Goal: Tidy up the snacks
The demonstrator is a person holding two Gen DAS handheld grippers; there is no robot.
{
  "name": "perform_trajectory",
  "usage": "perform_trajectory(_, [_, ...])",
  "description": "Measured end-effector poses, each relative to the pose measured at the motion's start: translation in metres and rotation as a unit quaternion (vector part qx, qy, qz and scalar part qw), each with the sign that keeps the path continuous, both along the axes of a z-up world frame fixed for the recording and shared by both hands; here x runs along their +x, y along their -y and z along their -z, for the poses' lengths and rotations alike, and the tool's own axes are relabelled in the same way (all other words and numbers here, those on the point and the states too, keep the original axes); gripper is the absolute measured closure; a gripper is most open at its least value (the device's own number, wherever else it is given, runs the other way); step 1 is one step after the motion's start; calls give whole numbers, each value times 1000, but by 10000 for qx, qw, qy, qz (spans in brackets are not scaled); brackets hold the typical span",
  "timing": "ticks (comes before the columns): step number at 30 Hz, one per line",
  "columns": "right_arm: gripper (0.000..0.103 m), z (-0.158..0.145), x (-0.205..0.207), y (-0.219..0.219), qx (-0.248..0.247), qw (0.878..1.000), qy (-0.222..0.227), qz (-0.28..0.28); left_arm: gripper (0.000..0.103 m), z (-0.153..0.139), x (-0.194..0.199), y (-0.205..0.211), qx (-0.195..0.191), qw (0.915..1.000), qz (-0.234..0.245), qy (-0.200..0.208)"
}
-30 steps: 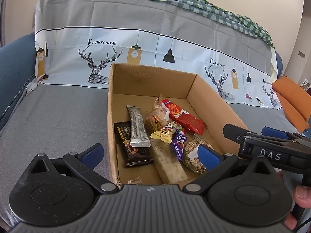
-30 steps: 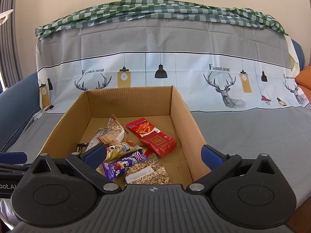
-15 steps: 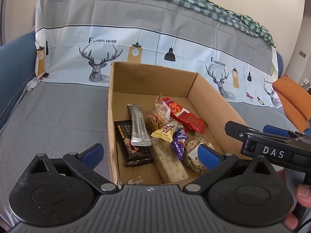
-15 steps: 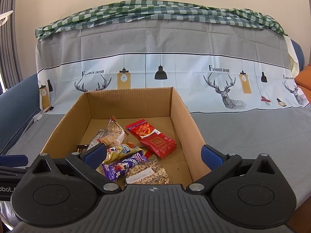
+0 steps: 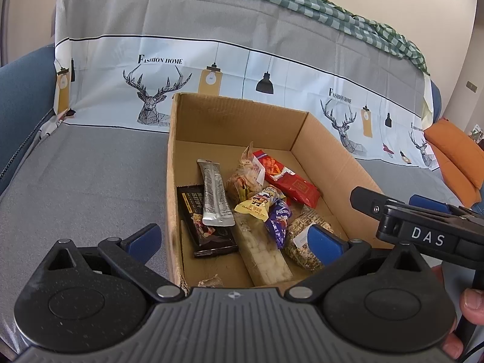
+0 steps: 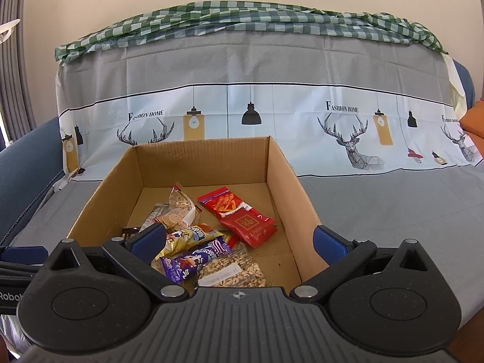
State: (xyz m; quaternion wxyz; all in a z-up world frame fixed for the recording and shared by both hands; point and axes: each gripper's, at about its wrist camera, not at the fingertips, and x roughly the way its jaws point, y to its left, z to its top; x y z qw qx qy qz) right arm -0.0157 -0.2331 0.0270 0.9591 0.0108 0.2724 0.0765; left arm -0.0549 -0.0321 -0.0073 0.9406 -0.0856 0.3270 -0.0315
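We judge the snacks to be light, soft and crinkly, with slick film that could slide out of a loose pinch, so we would take each by a free end or sealed edge, not the puffy middle. They lie heaped in the box (image 5: 329, 163), which sits on a grey-covered sofa (image 5: 90, 175). The silver stick (image 5: 215, 193) lies flat across the black bar (image 5: 205, 227) and looks easiest to lift by its upper end. The long pale bar (image 5: 266, 257) seems stiffer and could crumble if squeezed. The nut bag (image 6: 233, 270) is loose and lumpy; the purple pack (image 6: 196, 260) and yellow pack (image 6: 187, 239) overlap, with the red packs (image 6: 242, 214) behind and a clear bag (image 6: 178, 211) standing up. Both left tongs (image 5: 233, 240) and right tongs (image 6: 239, 242) hover spread wide at the near rim, holding nothing
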Motion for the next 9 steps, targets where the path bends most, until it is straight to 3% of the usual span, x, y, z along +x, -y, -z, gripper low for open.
perform_trajectory(9, [1,1,2,-2,9,10000,-7,37,0,-1,0,-2,-42,10000,20,58])
